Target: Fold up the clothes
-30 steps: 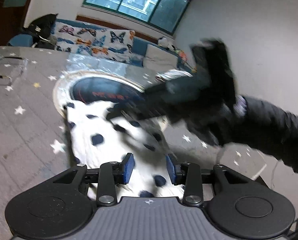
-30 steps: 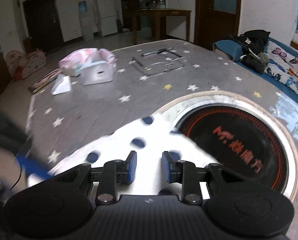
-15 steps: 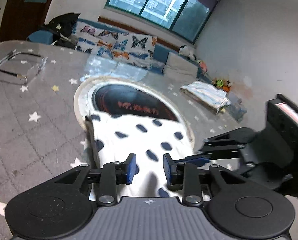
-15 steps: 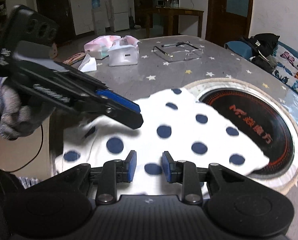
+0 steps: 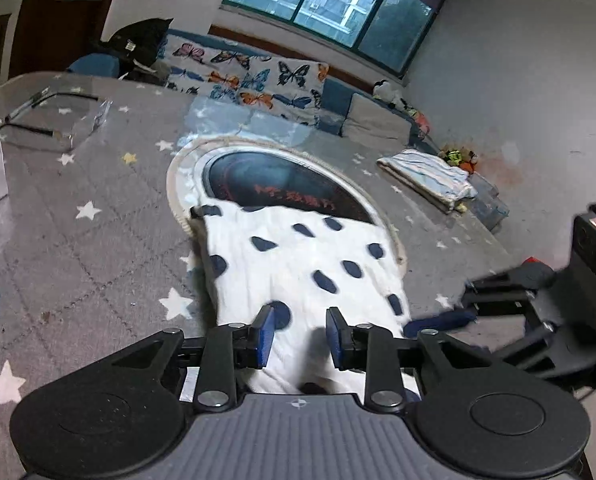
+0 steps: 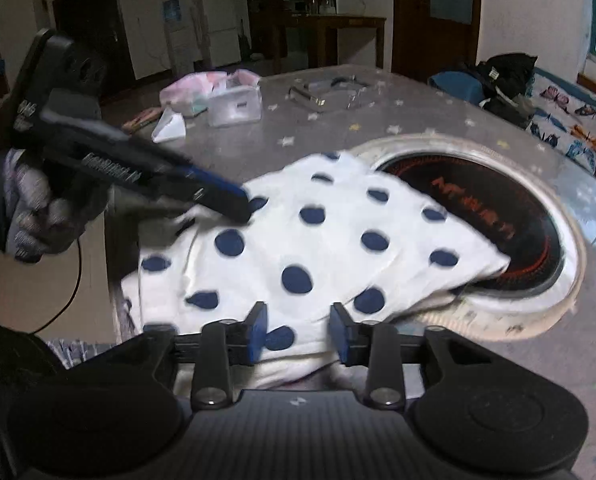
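We've got the white garment with navy polka dots (image 5: 298,264) lying folded on the counter (image 5: 98,240), its far end draped over the rim of the round black inset burner (image 5: 274,184) with the red lettering. Our left gripper (image 5: 297,336) sits over the near end of the cloth, jaws open with fabric showing in the gap but nothing pinched. Our right gripper (image 6: 298,330) is the same deal at the other edge, jaws apart above the dotted cloth. From the right wrist view we see the left gripper's blue fingertips (image 6: 222,196) touching down on the garment's top side, a gloved hand (image 6: 38,220) holding it. Further out on the star-print counter: a folded striped cloth (image 5: 430,178), a clear acrylic frame (image 5: 54,120) and a tissue box (image 6: 234,106).
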